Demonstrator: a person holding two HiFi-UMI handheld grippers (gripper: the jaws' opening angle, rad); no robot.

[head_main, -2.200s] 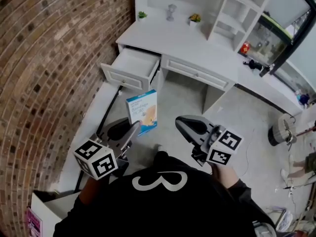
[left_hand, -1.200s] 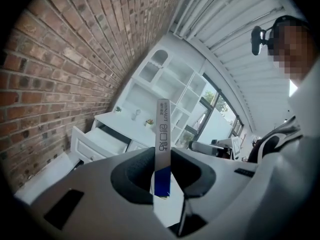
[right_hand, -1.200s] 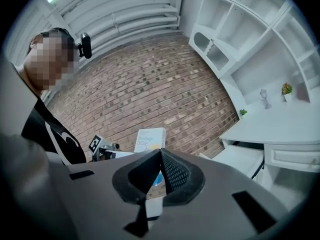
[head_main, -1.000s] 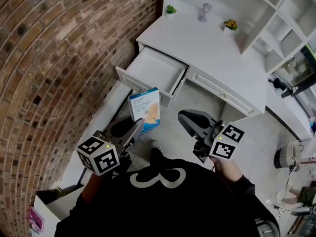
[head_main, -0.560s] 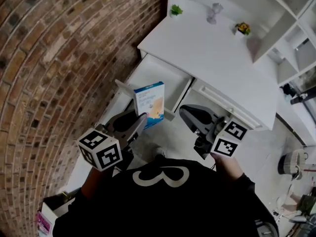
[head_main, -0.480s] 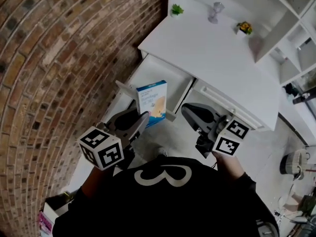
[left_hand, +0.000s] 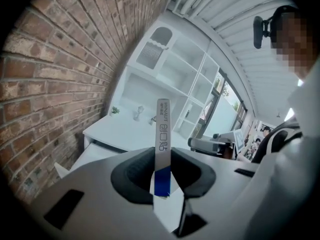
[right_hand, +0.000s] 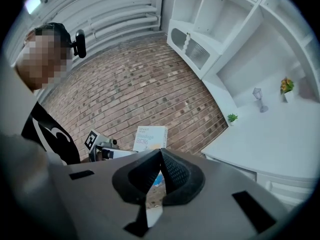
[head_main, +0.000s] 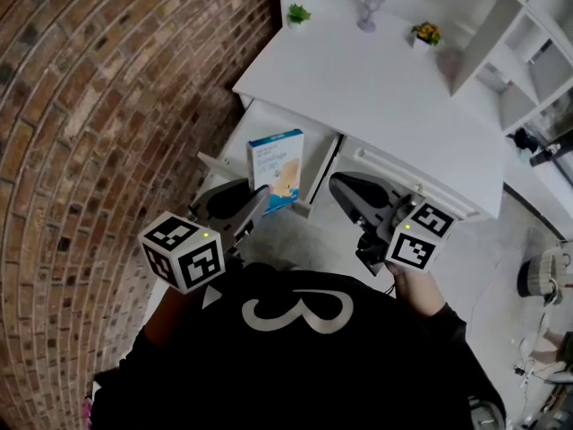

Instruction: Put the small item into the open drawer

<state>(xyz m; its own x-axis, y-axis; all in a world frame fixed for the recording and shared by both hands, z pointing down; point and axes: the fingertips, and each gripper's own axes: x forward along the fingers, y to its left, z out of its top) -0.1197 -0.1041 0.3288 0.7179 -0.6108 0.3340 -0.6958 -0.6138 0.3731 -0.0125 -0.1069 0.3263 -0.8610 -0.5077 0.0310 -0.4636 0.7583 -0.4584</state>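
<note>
Left claw [head_main: 257, 207] pinches the thin, flat cardboard box [head_main: 276, 169] edge-on; right claw [head_main: 344, 192] clenched empty

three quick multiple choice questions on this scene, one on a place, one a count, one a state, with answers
1. Where is the blue and white box?
A) on a shelf
B) in the left gripper
C) on the floor

2. How many small ornaments stand on the desk top?
A) one
B) three
C) five

3. How do the jaws of the right gripper stand?
A) wide open
B) shut on a cup
C) shut, nothing between

Answers:
1 B, its jaws pinch the box's edge.
2 B, a green plant, a goblet and yellow flowers.
3 C, the pads meet.
</note>
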